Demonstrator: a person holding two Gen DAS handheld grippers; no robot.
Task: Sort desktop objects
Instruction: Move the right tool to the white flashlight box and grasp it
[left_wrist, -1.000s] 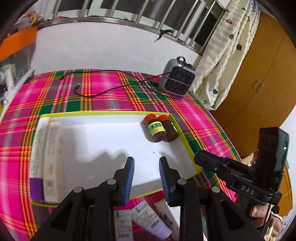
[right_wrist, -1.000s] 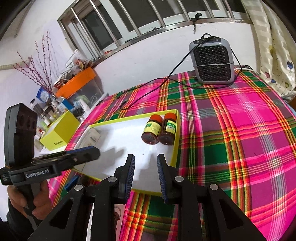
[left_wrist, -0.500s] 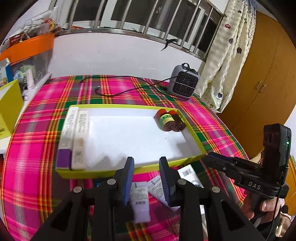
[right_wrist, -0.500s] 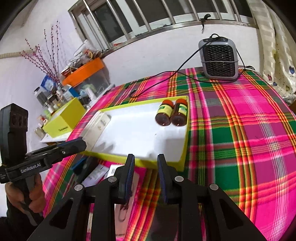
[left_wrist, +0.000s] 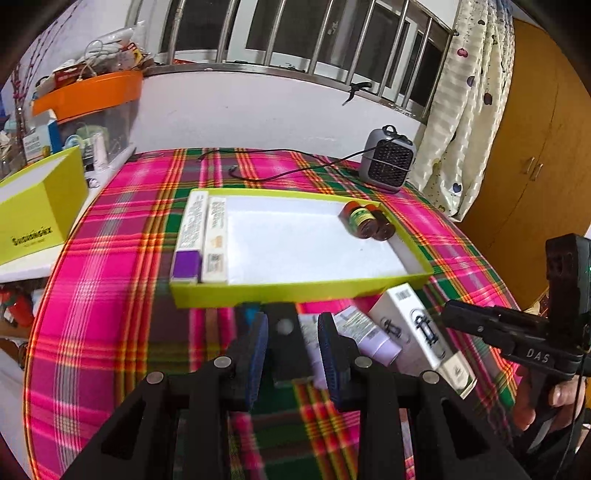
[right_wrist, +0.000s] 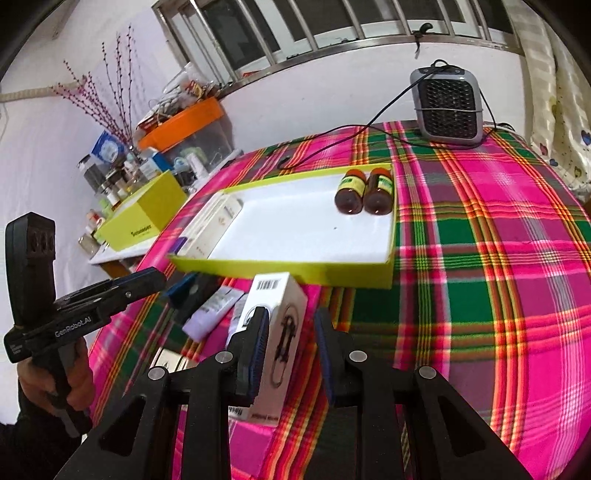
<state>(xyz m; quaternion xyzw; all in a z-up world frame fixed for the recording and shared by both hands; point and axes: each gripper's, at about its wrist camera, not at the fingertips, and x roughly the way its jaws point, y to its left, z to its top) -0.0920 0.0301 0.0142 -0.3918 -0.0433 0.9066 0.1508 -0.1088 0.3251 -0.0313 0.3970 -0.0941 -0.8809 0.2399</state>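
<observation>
From the left wrist, the left gripper (left_wrist: 291, 345) stands part open and empty over a dark flat item (left_wrist: 284, 328) on the counter (left_wrist: 110, 295).

From the right wrist, the right gripper (right_wrist: 290, 349) is narrowly parted around the white carton (right_wrist: 275, 332) before the yellow tray (right_wrist: 280, 269); light, stiff cardboard, best pinched across its long sides.

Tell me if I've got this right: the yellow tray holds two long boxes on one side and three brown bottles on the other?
Not quite: the tray holds two brown bottles, not three. The two long boxes on the other side are right. The right wrist view shows the bottles best.
</observation>
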